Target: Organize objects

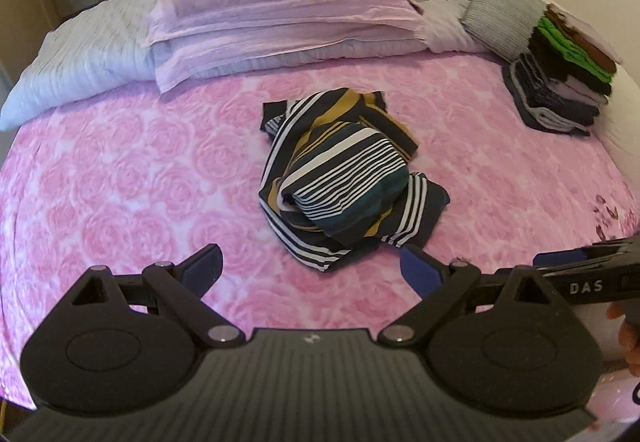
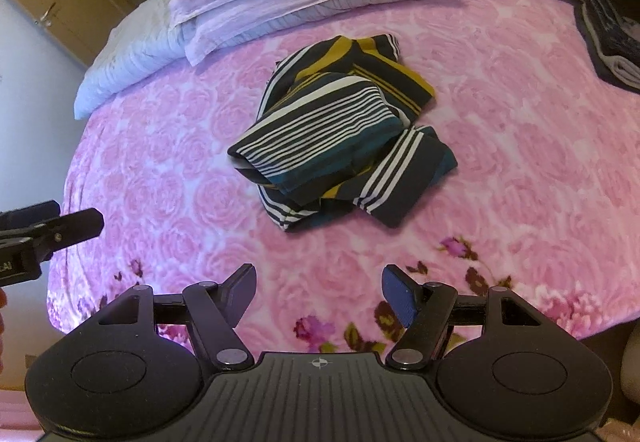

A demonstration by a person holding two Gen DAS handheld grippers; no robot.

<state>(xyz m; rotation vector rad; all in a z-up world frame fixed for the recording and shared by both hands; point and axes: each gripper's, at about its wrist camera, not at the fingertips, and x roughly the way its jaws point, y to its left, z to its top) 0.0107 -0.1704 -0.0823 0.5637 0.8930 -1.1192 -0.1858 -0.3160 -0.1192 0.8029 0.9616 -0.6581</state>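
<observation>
The left gripper (image 1: 310,268) stands wide apart over the pink rose-patterned blanket (image 1: 120,181), nothing between its blue-padded fingers (image 1: 418,272). The right gripper (image 2: 318,294) is likewise spread wide and empty, pointing down at the blanket's near edge, where darker purple flowers with green leaves are printed. Each gripper shows at the side of the other's view; on the right gripper's black arm, seen from the left wrist, white letters read "DAS", and a bit of the person's hand (image 1: 628,338) shows below it. The lettering on the left gripper, seen from the right wrist, is cut off and unreadable.

Just beyond both grippers, near the middle of the bed, lies a loosely folded striped garment (image 1: 340,177) in dark navy, white, mustard and teal, touched by neither gripper. Behind it sit lilac pillows (image 1: 280,9) on a grey quilt (image 1: 80,53). At the far right, well apart from the garment, stands a stack of folded clothes (image 1: 560,81) with green, brown and black layers, beside a grey ribbed cushion (image 1: 504,13).
</observation>
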